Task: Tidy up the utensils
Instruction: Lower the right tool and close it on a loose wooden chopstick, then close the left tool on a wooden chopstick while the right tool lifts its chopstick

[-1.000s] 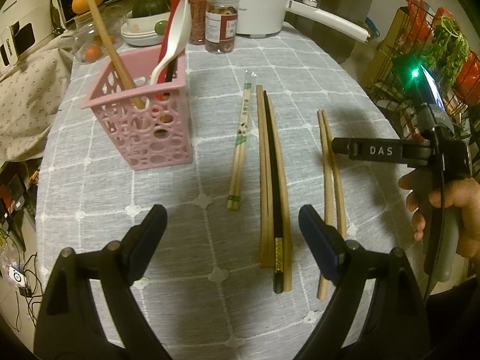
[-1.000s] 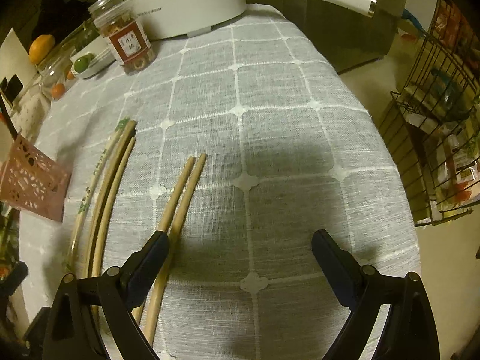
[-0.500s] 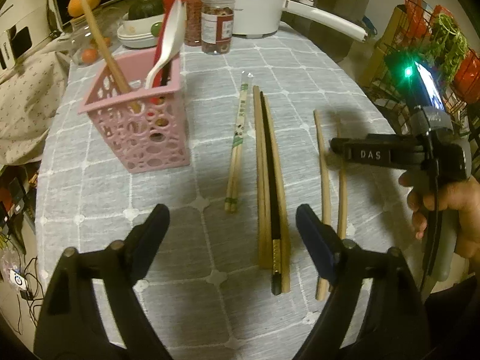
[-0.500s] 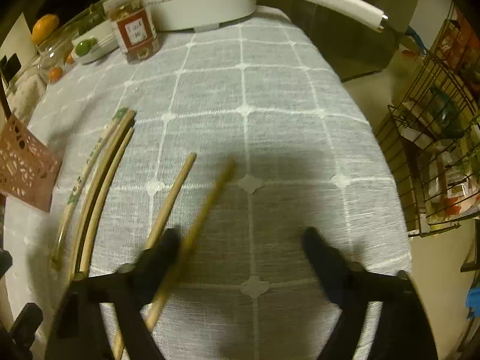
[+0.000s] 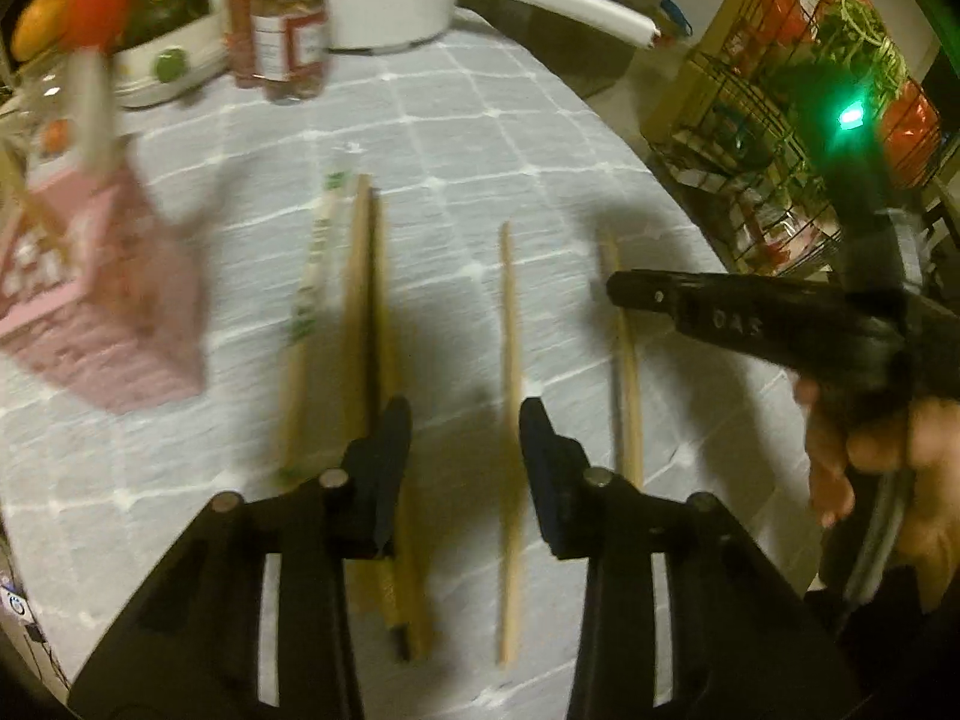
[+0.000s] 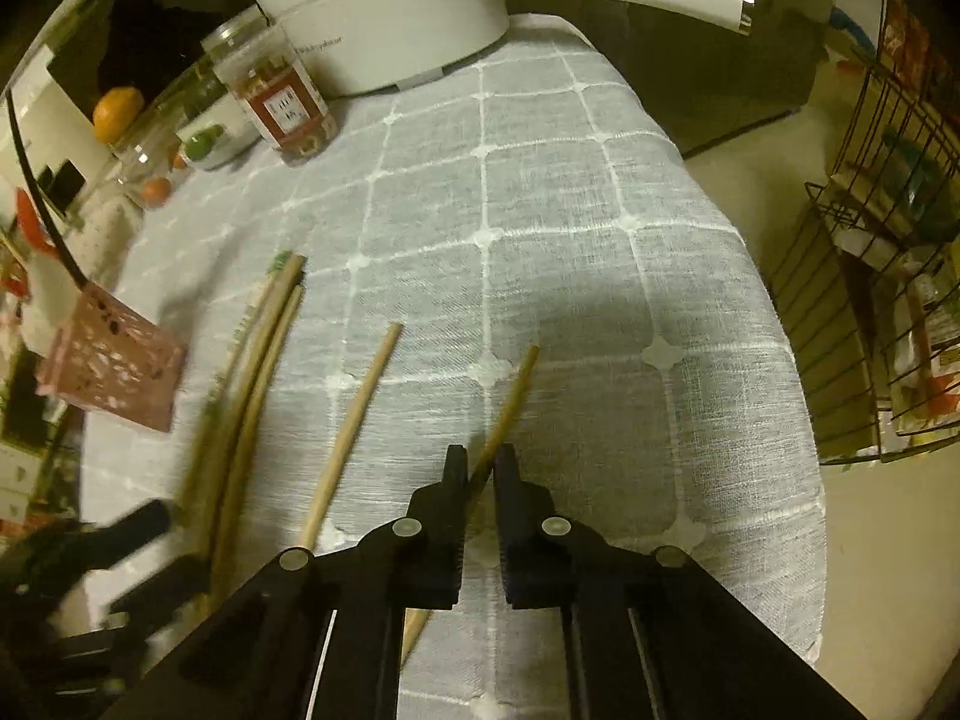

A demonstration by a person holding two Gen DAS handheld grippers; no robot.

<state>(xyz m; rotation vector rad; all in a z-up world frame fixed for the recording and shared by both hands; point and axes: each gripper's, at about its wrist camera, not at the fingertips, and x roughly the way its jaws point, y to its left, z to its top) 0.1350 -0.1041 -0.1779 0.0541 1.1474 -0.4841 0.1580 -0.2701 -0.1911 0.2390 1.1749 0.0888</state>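
The right gripper (image 6: 478,468) has closed on one bamboo chopstick (image 6: 516,387), splitting it from its partner (image 6: 351,432), so sorting has started. The left gripper (image 5: 465,444), now half open, holds nothing. The pink basket (image 5: 102,312) waits left on the checked tablecloth (image 6: 570,210); wire racks (image 6: 888,300) stand behind.

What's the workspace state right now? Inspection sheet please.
Surface: table in grey checked cloth.
Job's things: pink utensil basket at left; chopstick bundle lying flat; single chopstick beside it; gripped chopstick.
Clutter: white pot, snack jar, fruit at the far edge.
Grippers: left gripper part open, holding nothing; right gripper shut on gripped chopstick.
Cables: nothing seen on the table.
Surroundings: wire rack at right.
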